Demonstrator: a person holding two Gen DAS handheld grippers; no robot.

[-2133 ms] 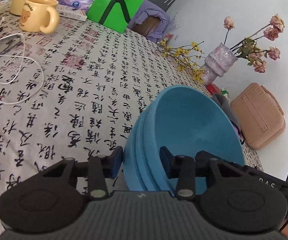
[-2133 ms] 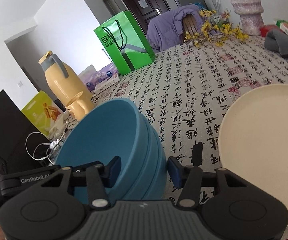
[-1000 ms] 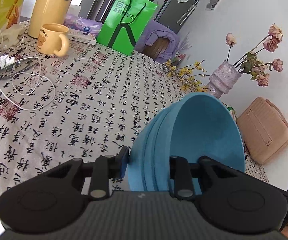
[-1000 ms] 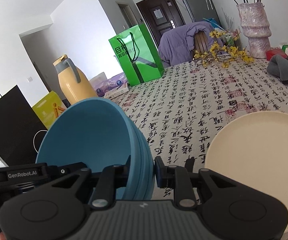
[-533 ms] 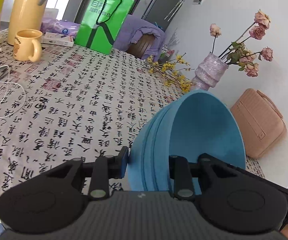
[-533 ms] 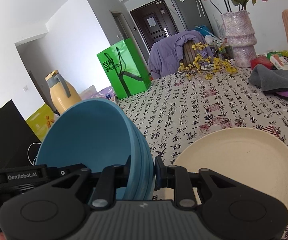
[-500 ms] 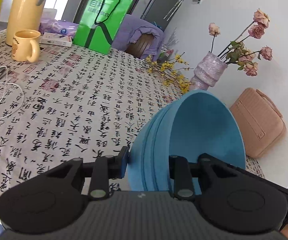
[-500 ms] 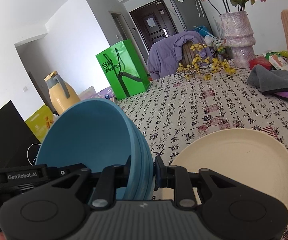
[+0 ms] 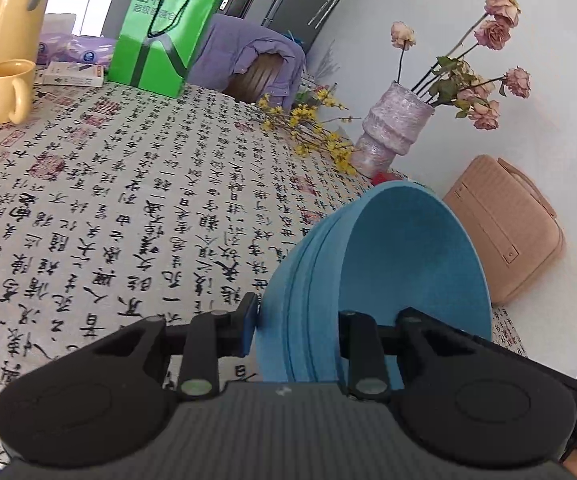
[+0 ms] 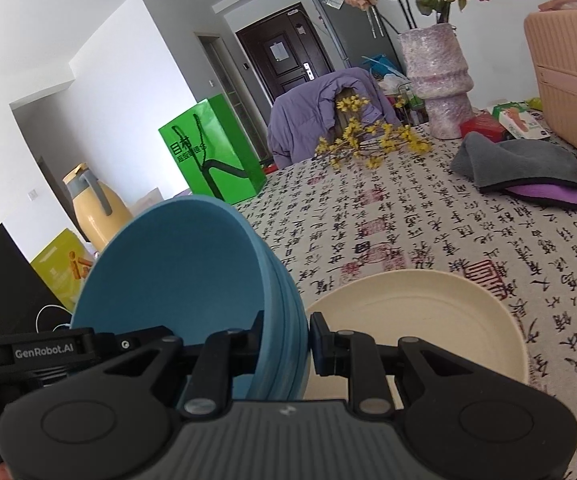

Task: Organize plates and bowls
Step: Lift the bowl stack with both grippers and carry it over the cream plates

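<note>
Both grippers carry one stack of blue bowls [image 9: 388, 280] between them, clear of the table [image 9: 128, 200]. The left hand-held gripper [image 9: 296, 334] is closed narrow on the rim at one side of the stack, one finger against the outer wall and the other inside the top bowl. The right hand-held gripper [image 10: 286, 338] pinches the opposite rim the same way, so the stack hangs tilted between the two, its mouth showing in both wrist views. In the right wrist view a cream plate [image 10: 428, 312] lies flat on the patterned cloth just beyond and to the right of the bowls [image 10: 192, 280], with a grey and purple cloth [image 10: 520, 170] farther off and a vase [image 10: 440, 80] near the far edge. The step in hand looks like the carry: the nested bowls are being brought to where they belong, quite likely onto or beside the plate, though the frames do not settle which. The next move calls for bringing the stack level over its spot, lowering it until the bottom bowl sits flat, and opening both pairs of fingers together so neither side drops first. An uneven release could tip the bowls or let them slide apart.
</note>
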